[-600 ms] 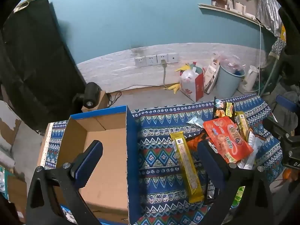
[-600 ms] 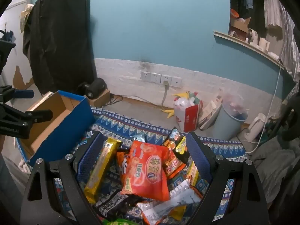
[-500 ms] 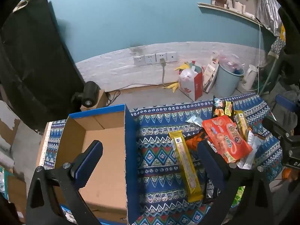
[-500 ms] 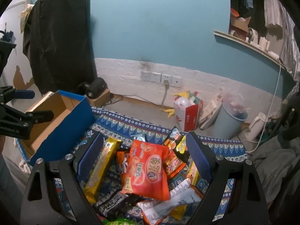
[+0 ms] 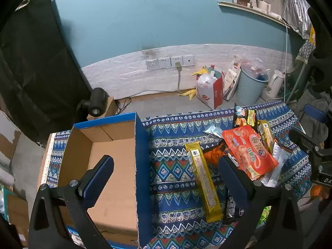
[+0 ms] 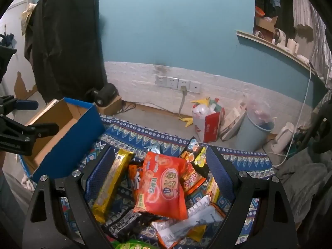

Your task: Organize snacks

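Note:
A pile of snack packets lies on a blue patterned cloth [image 5: 172,166]. On top is a big orange bag [image 6: 164,184], also in the left wrist view [image 5: 249,153]. A long yellow bar [image 5: 203,180] lies left of it, also in the right wrist view [image 6: 112,182]. An empty cardboard box with blue sides [image 5: 112,161] stands left of the pile, also in the right wrist view [image 6: 68,137]. My left gripper [image 5: 164,168] is open and empty, straddling the box's right wall. My right gripper [image 6: 159,161] is open and empty above the pile, its fingers either side of the orange bag.
Beyond the cloth on the floor are a red and white bag [image 5: 209,91], a pale blue bin [image 5: 249,87] and a white kettle [image 5: 276,83]. A wall with sockets [image 5: 170,62] is behind. A black cover [image 6: 66,41] hangs at the left.
The left gripper view has shifted slightly; the box and snacks sit a little lower and nearer. The right gripper has barely moved. Nothing was picked up.

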Tool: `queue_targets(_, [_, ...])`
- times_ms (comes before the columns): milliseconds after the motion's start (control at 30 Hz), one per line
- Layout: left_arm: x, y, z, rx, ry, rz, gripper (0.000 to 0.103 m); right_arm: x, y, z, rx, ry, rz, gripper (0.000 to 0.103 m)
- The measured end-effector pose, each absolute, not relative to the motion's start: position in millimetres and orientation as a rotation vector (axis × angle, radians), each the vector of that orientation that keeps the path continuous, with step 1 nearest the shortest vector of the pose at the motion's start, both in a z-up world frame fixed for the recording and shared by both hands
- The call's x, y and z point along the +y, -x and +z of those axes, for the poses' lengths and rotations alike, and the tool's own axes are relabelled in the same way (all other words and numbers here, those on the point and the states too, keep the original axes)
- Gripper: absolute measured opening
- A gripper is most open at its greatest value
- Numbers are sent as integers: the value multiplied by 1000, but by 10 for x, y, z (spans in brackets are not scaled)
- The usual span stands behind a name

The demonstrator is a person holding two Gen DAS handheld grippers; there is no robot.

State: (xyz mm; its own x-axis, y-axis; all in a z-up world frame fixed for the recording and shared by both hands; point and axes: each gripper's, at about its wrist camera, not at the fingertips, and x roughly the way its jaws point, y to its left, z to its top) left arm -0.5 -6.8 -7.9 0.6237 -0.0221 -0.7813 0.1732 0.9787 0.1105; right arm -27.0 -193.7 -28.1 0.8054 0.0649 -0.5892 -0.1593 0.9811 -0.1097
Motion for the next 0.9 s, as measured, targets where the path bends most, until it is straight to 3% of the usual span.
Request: queue_targets(900, [-88,8,-117,902,-182,-116,101,-1911,255,-330,647,161,120,88])
